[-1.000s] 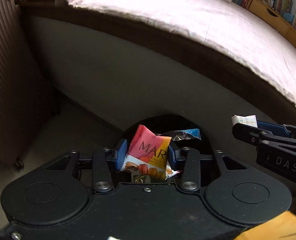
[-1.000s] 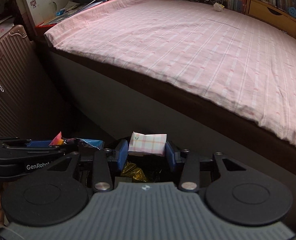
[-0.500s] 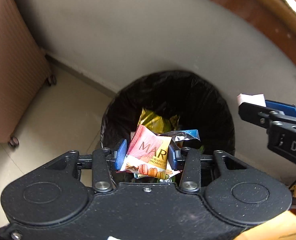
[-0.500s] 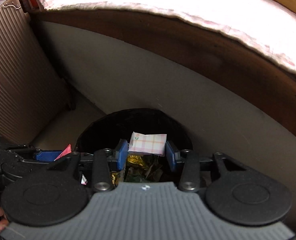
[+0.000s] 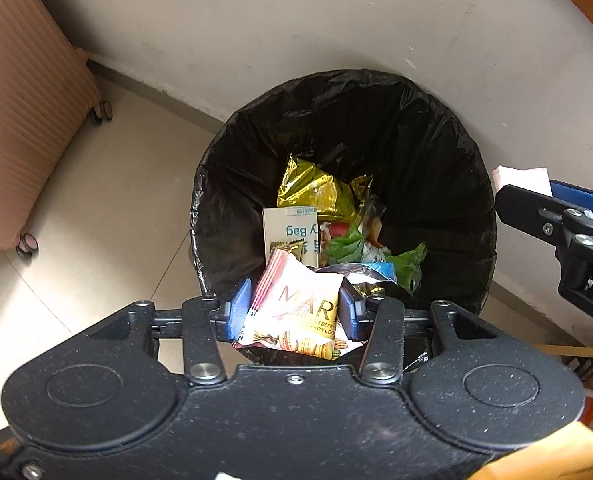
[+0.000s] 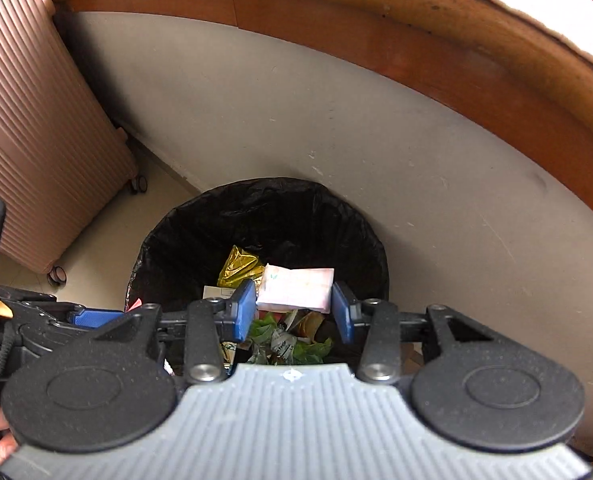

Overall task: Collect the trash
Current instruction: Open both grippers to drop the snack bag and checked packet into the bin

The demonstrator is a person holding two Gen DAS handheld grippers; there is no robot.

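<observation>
My left gripper (image 5: 294, 312) points straight down over the near rim of a bin lined with a black bag (image 5: 416, 140). A pink and yellow macaron wrapper (image 5: 296, 300) sits between its blue pads, with a silver and blue wrapper (image 5: 370, 272) behind it. The jaws are opening, and the pads still touch the wrapper. My right gripper (image 6: 294, 312) hangs over the same bin (image 6: 216, 232), shut on a pink checked tissue pack (image 6: 296, 288). That pack (image 5: 516, 176) also shows at the right edge of the left wrist view.
In the bin lie a gold foil bag (image 5: 312, 188), a white carton (image 5: 292, 232) and green wrappers (image 5: 408, 264). A pink ribbed suitcase (image 5: 16, 100) on wheels stands to the left on the tiled floor (image 5: 108, 200). The bed's grey side panel (image 6: 336, 120) rises right behind the bin.
Both grippers have sunk and tipped down, so the bed has left view and the bin fills it. The left jaws stand slightly wider around the wrapper.
</observation>
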